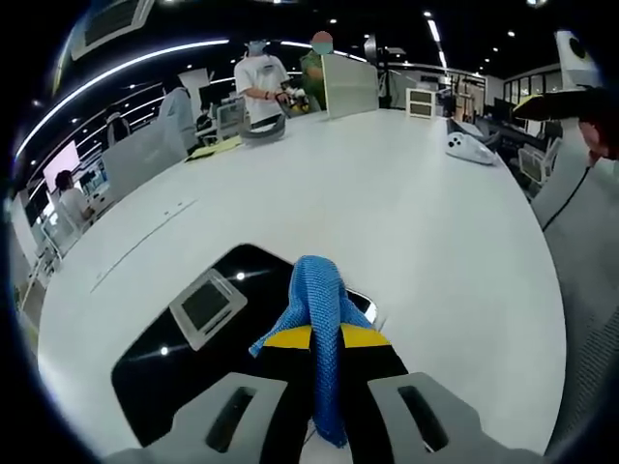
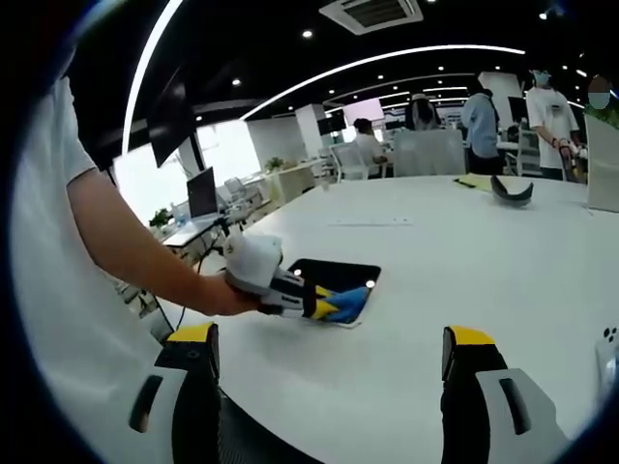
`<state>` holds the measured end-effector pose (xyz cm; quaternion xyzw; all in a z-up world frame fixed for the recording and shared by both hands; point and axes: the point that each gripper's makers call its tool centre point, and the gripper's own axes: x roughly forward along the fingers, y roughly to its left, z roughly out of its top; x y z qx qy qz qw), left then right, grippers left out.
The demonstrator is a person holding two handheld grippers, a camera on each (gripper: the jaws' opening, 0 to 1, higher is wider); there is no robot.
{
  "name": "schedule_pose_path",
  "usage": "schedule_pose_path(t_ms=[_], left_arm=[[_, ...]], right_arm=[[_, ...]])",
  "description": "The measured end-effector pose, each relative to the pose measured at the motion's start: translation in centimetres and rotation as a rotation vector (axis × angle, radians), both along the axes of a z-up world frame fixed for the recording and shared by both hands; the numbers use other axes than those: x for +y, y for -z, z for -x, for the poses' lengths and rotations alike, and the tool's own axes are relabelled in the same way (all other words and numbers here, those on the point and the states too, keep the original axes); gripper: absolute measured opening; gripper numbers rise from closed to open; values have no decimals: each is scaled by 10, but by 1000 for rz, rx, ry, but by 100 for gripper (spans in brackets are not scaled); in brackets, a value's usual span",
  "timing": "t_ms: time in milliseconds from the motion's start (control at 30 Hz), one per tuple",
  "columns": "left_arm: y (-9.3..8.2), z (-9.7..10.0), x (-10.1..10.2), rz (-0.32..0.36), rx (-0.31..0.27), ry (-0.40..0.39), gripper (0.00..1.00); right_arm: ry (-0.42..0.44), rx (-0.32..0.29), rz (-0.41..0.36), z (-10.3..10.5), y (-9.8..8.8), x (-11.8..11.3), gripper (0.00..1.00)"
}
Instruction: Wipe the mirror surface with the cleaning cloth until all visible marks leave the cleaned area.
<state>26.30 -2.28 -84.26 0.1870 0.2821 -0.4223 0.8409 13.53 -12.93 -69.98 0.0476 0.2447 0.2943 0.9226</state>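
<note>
A dark rectangular mirror (image 1: 184,338) lies flat on the white table (image 1: 406,213) and reflects the ceiling lights. My left gripper (image 1: 324,333) is shut on a blue cleaning cloth (image 1: 317,300), which hangs over the mirror's near right part. In the right gripper view the same mirror (image 2: 334,273) sits mid-table, with the left gripper (image 2: 324,304) and cloth (image 2: 350,302) at its near edge, held by a person's hand (image 2: 227,295). My right gripper (image 2: 329,372) stands open above the table, well short of the mirror, nothing between its fingers.
People stand at the table's far end beside a white partition (image 1: 348,85) and yellow papers (image 1: 218,147). A white device (image 1: 471,147) lies at the far right. A dark curved object (image 2: 511,191) rests far across the table. Office desks and chairs surround it.
</note>
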Motion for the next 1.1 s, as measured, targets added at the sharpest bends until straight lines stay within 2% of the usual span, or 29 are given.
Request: schedule_pose_path(t_ms=[800, 1100], left_arm=[[0, 11, -20, -5, -8, 56, 6], [-1, 11, -20, -2, -5, 41, 6]], right_arm=[[-2, 8, -6, -1, 4, 1, 96], [-4, 11, -3, -2, 5, 1, 96]])
